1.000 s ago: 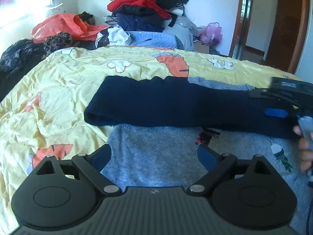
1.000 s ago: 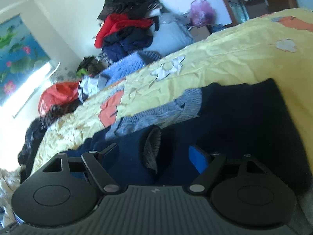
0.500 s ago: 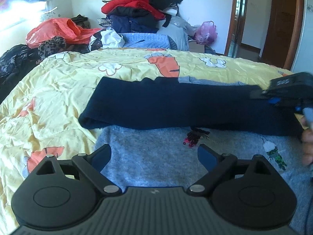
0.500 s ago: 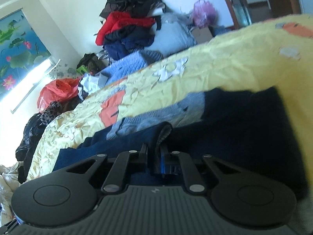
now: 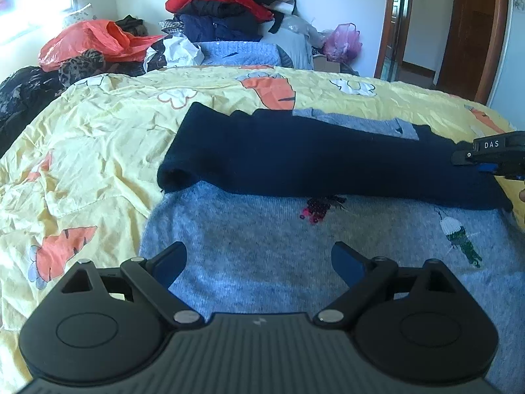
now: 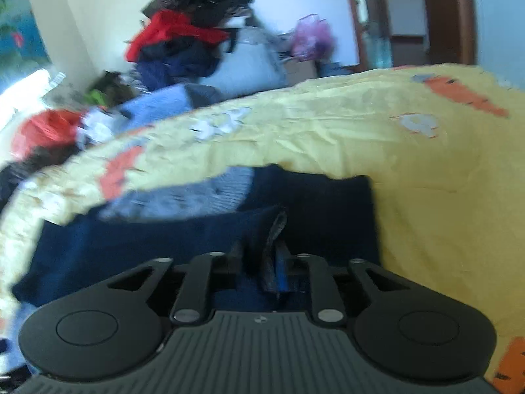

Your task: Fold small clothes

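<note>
A sweater (image 5: 295, 229) lies on the yellow bed (image 5: 98, 138); clothes pile (image 5: 229, 3) at 12 o'clock. Left claw (image 5: 259, 262) gapes empty. Right claw (image 6: 259, 262) pinches the sweater's sleeve (image 6: 197, 239).

Yellow carrot-print bedsheet (image 5: 98, 138), heaped clothes pile (image 5: 229, 10), orange plastic bag (image 5: 88, 41)

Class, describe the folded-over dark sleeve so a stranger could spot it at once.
Find the yellow carrot-print bedspread. On it lies a grey sweater; the navy sleeve crosses its top, pinched by the right gripper. Unlike its grey body, it is navy.
</note>
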`<state>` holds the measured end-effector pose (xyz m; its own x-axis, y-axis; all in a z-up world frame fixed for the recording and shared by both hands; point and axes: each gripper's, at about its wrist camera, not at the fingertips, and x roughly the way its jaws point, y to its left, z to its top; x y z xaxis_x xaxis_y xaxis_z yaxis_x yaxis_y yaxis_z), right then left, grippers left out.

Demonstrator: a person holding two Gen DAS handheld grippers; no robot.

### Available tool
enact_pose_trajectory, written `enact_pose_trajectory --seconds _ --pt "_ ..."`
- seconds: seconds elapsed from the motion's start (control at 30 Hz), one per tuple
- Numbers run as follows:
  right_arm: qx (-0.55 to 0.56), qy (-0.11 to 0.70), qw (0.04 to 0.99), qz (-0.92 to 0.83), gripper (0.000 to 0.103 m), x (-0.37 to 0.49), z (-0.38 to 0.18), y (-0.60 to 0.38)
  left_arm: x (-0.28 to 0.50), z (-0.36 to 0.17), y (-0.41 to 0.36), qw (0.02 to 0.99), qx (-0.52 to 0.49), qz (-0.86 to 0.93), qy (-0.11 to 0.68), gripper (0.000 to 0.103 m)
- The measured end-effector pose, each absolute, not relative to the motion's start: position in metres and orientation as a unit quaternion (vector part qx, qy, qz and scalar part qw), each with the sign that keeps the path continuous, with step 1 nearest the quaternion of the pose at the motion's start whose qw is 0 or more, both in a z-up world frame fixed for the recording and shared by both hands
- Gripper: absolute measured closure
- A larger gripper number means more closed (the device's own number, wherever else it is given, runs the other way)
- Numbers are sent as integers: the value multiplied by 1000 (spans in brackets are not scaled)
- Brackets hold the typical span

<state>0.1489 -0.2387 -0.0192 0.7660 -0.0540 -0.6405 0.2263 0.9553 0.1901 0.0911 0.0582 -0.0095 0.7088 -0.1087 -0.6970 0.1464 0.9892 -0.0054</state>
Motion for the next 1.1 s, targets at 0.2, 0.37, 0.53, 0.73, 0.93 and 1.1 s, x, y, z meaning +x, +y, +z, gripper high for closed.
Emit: enact_pose_trajectory --seconds 0.2,0.37,0.53,0.73,0.93,1.1 --pt "57 315 943 -96 46 101 -12 -216 87 -9 58 923 20 -70 377 7" --pt "52 357 930 -76 40 79 -25 -216 82 -6 54 923 19 -73 376 7" --pt "72 349 932 -67 36 40 -13 -217 74 -3 49 925 30 -72 372 7" --pt "74 334 939 -41 23 -3 4 -203 62 -2 43 924 33 -74 373 7" --pt "86 335 938 -30 21 -35 9 -192 43 -2 39 923 52 -74 373 7" --pt "99 337 936 -26 20 -56 9 -184 26 -3 45 922 49 -78 376 7"
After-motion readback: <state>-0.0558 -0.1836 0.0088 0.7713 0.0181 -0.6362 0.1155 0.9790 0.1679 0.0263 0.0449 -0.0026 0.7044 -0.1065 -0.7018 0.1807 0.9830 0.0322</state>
